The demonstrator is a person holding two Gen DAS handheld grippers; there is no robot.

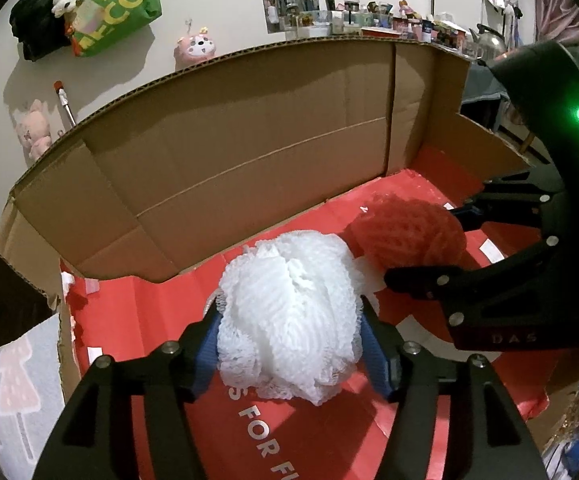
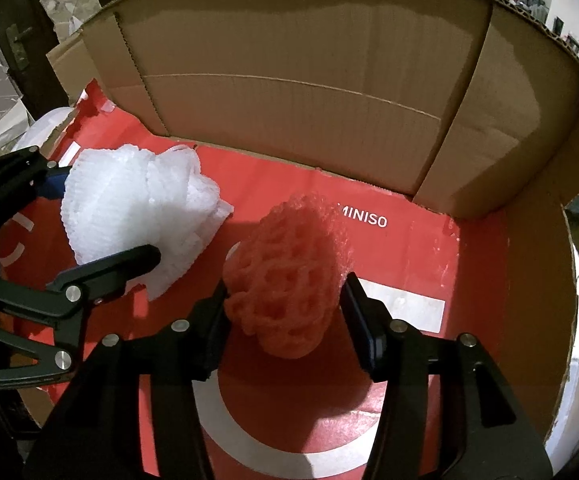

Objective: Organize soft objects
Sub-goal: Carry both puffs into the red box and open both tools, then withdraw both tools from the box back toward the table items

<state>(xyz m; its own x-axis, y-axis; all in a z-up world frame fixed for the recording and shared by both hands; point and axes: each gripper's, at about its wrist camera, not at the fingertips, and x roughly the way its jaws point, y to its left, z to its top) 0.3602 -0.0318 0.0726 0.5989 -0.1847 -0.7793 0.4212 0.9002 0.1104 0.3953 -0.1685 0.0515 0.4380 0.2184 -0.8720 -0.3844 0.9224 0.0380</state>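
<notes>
Inside the cardboard box, over its red liner, the white foam net is clasped by the left gripper and the red foam net by the right gripper.

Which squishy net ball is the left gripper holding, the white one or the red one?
The white foam net. It sits between the left gripper fingers, while the red foam net is in the right gripper.

White foam net bundle: crumpled, mesh-textured, over the red bag sheet lining the cardboard box. Red foam net: open lattice, bunched, tilted, over the same sheet, near the white bundle's right.
</notes>
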